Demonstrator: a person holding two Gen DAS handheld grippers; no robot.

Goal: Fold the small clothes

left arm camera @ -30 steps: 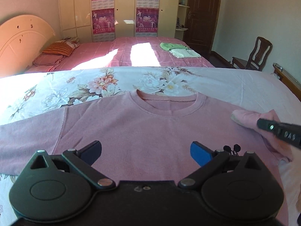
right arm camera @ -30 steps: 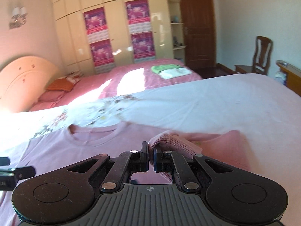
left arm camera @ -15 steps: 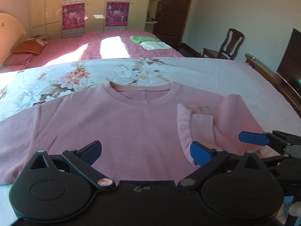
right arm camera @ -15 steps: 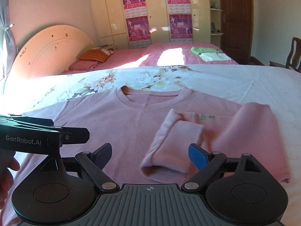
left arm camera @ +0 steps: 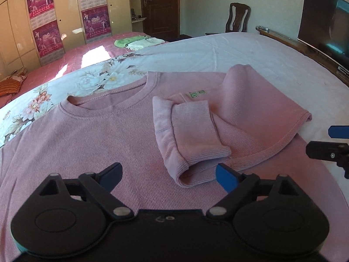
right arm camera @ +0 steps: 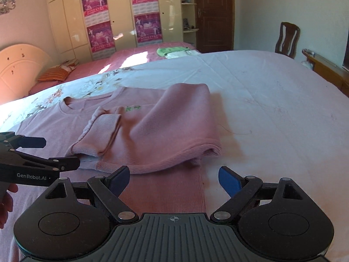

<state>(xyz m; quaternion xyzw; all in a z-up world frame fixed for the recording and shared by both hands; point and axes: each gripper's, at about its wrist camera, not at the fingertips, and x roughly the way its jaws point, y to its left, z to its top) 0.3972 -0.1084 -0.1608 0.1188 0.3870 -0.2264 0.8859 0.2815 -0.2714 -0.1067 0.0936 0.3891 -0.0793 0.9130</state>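
A pink sweater [left arm camera: 91, 135] lies flat on the bed, neckline away from me. Its right sleeve [left arm camera: 192, 135] is folded over the chest, cuff toward me; it also shows in the right wrist view [right arm camera: 152, 135]. My left gripper [left arm camera: 169, 174] is open and empty, low over the sweater's front, just short of the sleeve cuff. My right gripper [right arm camera: 174, 179] is open and empty above the sweater's right hem edge. The right gripper shows at the right edge of the left wrist view [left arm camera: 331, 146]. The left gripper shows at the left of the right wrist view [right arm camera: 32, 155].
The bed has a white and floral sheet [right arm camera: 272, 113]. A second bed with a pink cover [left arm camera: 72, 61] carries folded green and white clothes [left arm camera: 137, 41]. A wooden chair [left arm camera: 236, 17], a footboard [left arm camera: 305, 48] and a TV [left arm camera: 322, 30] stand to the right.
My right gripper let go of the sleeve, opened and drew back to the right hem. The sleeve now lies folded on the chest. My left gripper swung right toward the cuff.
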